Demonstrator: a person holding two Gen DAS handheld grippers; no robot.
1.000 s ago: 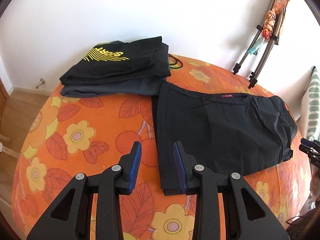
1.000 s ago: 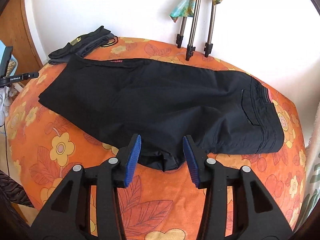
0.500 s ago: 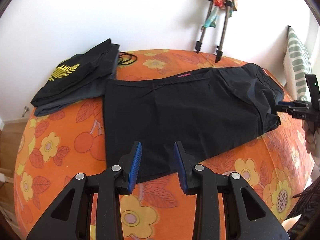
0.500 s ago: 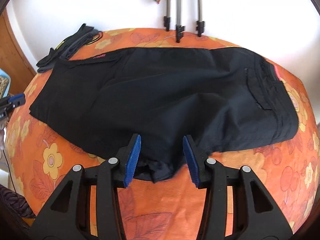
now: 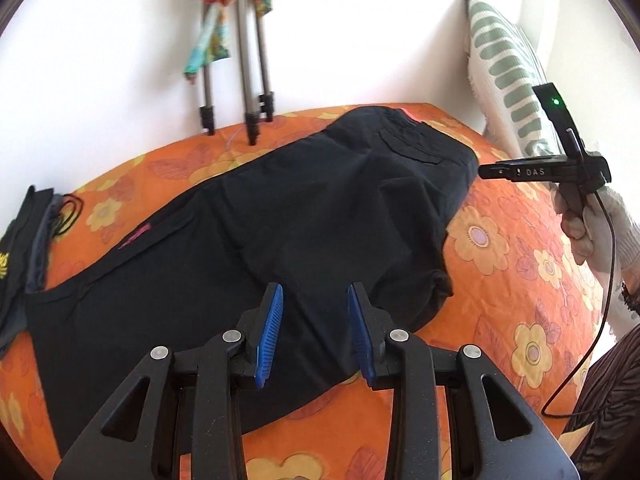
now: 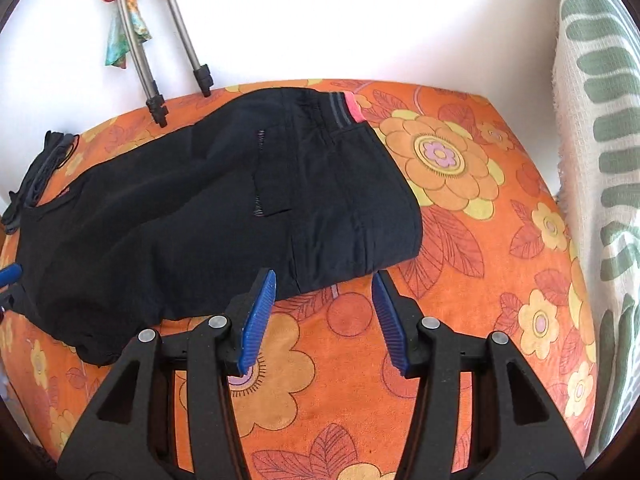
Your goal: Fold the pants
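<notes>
While pants [image 5: 280, 216] lie flat, tripod [image 5: 244, 60] behind.

Bare bedspread [image 6: 460, 280] right of pants [image 6: 192, 208]; pillow [image 6: 596, 152] walling right edge, tripod legs [image 5: 248, 92] behind, folded clothes [image 5: 24, 240] crowding far left.
</notes>
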